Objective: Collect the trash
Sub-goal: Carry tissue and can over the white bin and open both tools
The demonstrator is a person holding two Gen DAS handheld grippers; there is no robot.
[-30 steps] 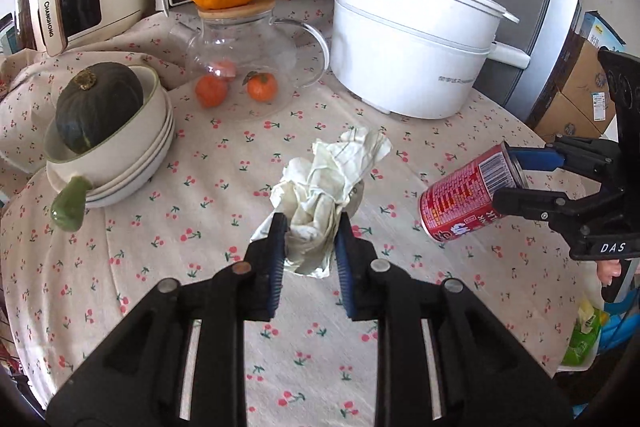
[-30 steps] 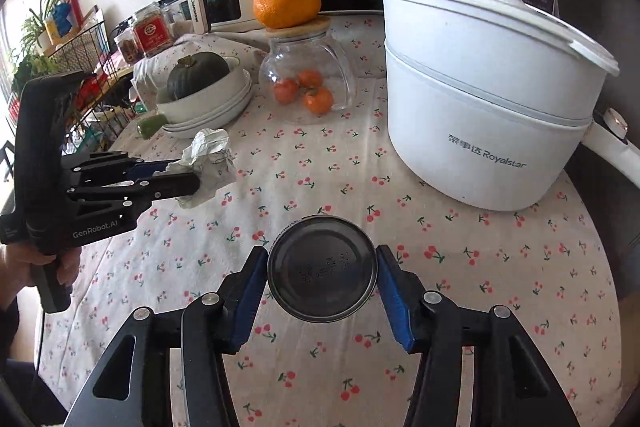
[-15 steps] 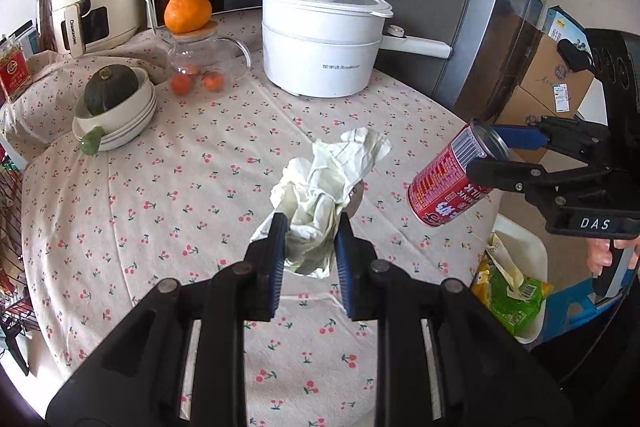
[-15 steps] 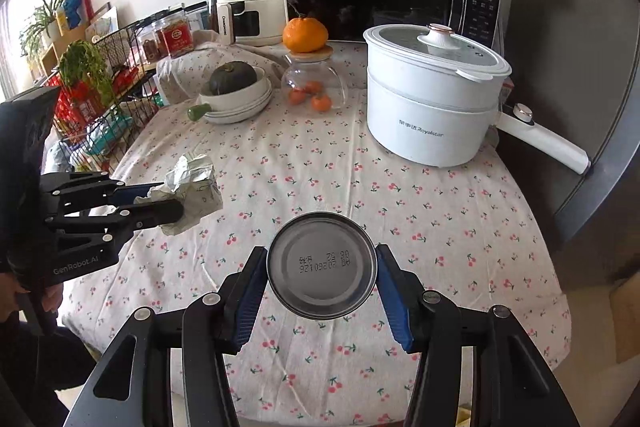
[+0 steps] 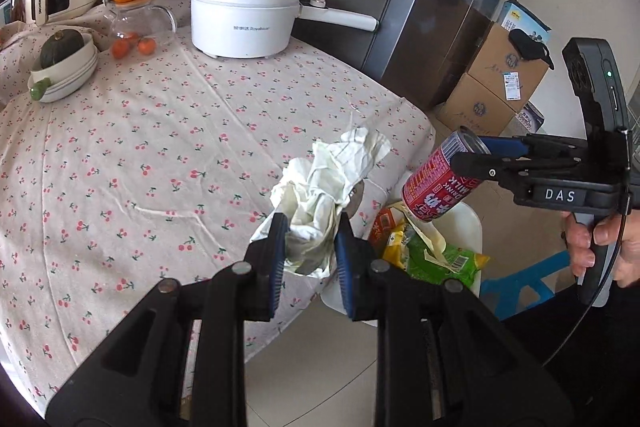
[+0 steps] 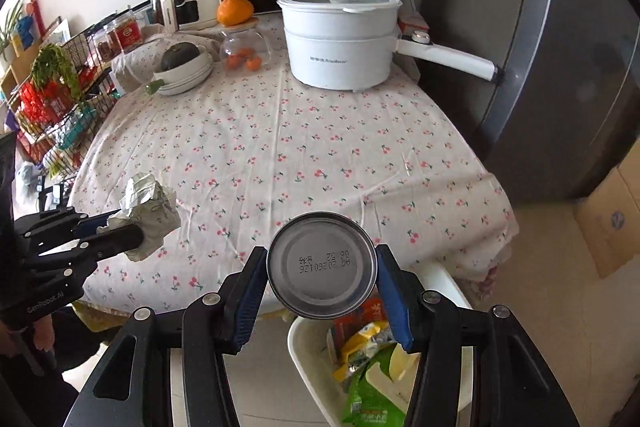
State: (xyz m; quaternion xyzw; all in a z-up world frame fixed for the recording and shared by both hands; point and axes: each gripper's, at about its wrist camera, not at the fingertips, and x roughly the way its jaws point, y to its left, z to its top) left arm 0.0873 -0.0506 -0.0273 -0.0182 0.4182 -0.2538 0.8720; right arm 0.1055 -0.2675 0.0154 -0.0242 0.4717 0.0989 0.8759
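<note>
My left gripper (image 5: 310, 251) is shut on a crumpled white paper wad (image 5: 324, 187), held in the air over the table's near edge; it also shows in the right wrist view (image 6: 150, 211). My right gripper (image 6: 322, 279) is shut on a red drink can (image 5: 438, 183), whose silver bottom (image 6: 322, 263) faces the camera. The can hangs tilted above a white trash bin (image 6: 308, 355) on the floor beside the table, which holds green and yellow wrappers (image 5: 424, 255).
The table with cherry-print cloth (image 5: 160, 147) carries a white electric pot (image 5: 244, 15), a glass teapot with an orange on top (image 5: 136, 23), and a bowl with a squash (image 5: 64, 67). A grey fridge (image 5: 440, 7) and cardboard boxes (image 5: 492, 87) stand behind the bin.
Both grippers pulled back from over the table toward its near edge, carrying the paper wad and the can. The can now hangs over the bin, which has come into view.
</note>
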